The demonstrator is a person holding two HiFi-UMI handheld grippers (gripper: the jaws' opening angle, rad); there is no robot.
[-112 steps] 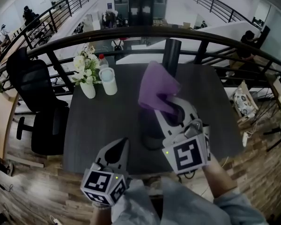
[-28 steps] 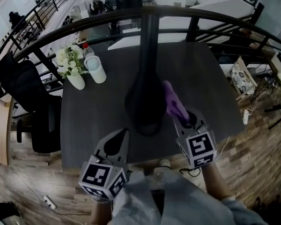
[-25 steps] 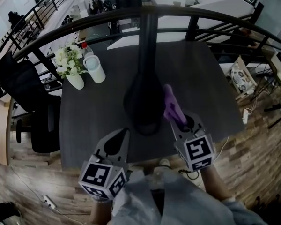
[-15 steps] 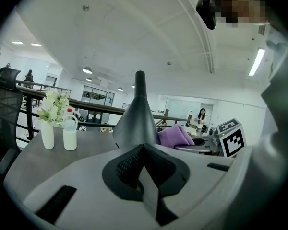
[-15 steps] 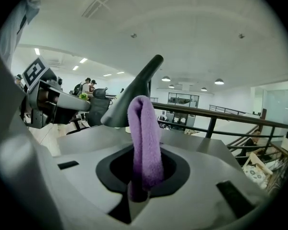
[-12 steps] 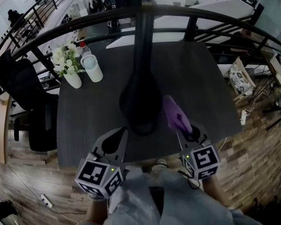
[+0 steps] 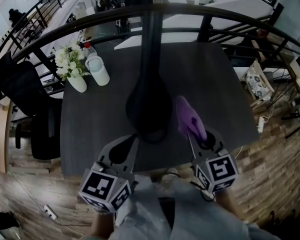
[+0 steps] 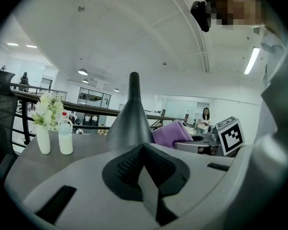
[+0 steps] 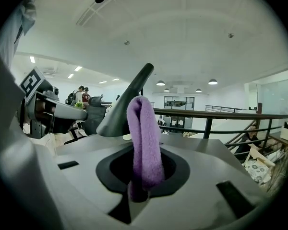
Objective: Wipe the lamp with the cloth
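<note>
Purple cloth [image 7: 190, 118] pinched tight in the right gripper [image 7: 199, 134] — folded over, standing up from between the clamped jaws, just beside the flared base of the lamp [image 7: 149, 106] on the person's right. Contact between cloth and lamp impossible to tell. Dark lamp upright near the middle of the table, slim stem rising from the wide base. Left gripper [image 7: 134, 140] on the lamp's other side, close to the near edge of the base, jaws pressed together with nothing between them. Dark grey table [image 7: 90, 129] under the lamp. Beyond the lamp and to its left, a white vase of pale flowers [image 7: 79, 84], and just beside it a white bottle [image 7: 98, 70]. Further left of the lamp, off the table, a black office chair [image 7: 30, 99]. Behind the lamp — a dark curved railing [image 7: 220, 12].
</note>
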